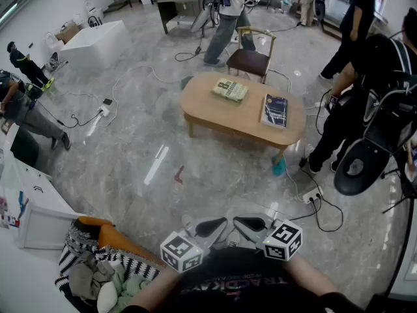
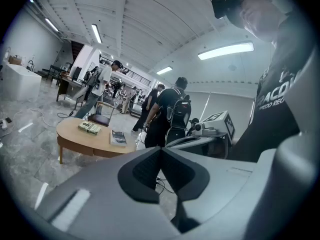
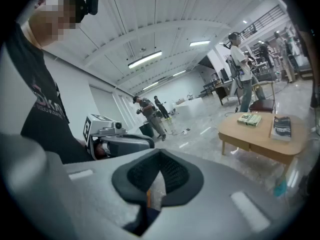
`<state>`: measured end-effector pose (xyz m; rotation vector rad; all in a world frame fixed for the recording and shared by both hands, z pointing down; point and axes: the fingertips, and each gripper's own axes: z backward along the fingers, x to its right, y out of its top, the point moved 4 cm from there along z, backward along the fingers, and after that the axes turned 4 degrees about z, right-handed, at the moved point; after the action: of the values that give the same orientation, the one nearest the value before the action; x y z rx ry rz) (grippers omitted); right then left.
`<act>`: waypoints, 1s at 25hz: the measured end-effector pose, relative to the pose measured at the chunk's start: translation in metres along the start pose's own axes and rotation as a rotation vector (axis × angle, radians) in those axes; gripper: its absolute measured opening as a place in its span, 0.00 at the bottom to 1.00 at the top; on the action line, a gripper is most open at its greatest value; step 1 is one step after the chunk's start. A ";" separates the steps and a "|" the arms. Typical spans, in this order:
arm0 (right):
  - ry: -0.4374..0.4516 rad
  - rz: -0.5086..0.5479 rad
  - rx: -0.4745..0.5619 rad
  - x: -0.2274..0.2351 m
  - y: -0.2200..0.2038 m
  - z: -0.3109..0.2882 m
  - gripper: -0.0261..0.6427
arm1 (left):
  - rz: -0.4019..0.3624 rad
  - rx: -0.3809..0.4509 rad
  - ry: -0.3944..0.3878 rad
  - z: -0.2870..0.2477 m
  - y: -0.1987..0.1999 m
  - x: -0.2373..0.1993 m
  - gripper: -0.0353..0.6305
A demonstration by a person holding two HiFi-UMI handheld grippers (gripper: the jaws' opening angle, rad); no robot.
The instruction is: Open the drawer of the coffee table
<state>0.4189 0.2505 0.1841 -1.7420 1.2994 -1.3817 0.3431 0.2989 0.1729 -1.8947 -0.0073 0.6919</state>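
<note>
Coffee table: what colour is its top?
Light tan wood; the coffee table shows best in the head view.

I'm looking into a big open workshop hall: polished stone floor (image 1: 130,168), a corded power strip (image 1: 311,195) lying loose, ceiling strip lights (image 2: 225,50), a work desk (image 1: 179,6) at the back, people (image 1: 228,15) standing about in recording gear.
</note>
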 end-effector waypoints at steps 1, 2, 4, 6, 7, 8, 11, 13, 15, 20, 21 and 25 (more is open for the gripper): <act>0.002 0.001 0.000 0.000 0.001 -0.001 0.04 | 0.001 0.001 0.001 0.000 0.001 -0.001 0.06; 0.003 0.001 0.000 0.001 0.002 -0.003 0.04 | 0.001 0.002 0.002 0.001 0.002 -0.002 0.06; 0.006 0.002 -0.001 0.002 0.003 -0.005 0.04 | 0.002 0.003 0.005 0.001 0.003 -0.005 0.06; 0.010 0.002 -0.003 0.003 0.002 -0.008 0.04 | 0.003 0.005 0.010 0.001 0.002 -0.008 0.06; 0.012 0.003 -0.004 0.004 0.002 -0.009 0.04 | 0.005 0.006 0.013 0.001 0.001 -0.009 0.06; 0.013 0.005 -0.006 0.005 0.002 -0.010 0.04 | 0.006 0.006 0.014 0.000 0.001 -0.010 0.06; 0.013 0.005 -0.006 0.005 0.003 -0.010 0.04 | 0.008 0.006 0.016 0.001 0.002 -0.011 0.06; 0.011 0.012 0.000 0.006 0.004 -0.011 0.04 | 0.005 0.006 0.016 0.001 0.002 -0.011 0.06; 0.007 0.018 0.003 0.007 0.004 -0.011 0.04 | 0.001 0.004 0.014 0.001 0.002 -0.011 0.06; -0.017 0.028 0.003 0.011 0.003 -0.008 0.04 | 0.003 -0.008 0.001 -0.003 0.001 -0.010 0.06; -0.022 0.029 0.005 0.013 0.003 -0.006 0.04 | 0.004 -0.013 -0.001 -0.005 0.001 -0.009 0.06; -0.042 0.022 0.038 0.018 0.006 0.000 0.04 | 0.000 -0.031 -0.013 -0.012 0.001 -0.007 0.06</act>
<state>0.4174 0.2316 0.1861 -1.7171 1.2587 -1.3422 0.3427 0.2856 0.1781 -1.9200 -0.0272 0.7078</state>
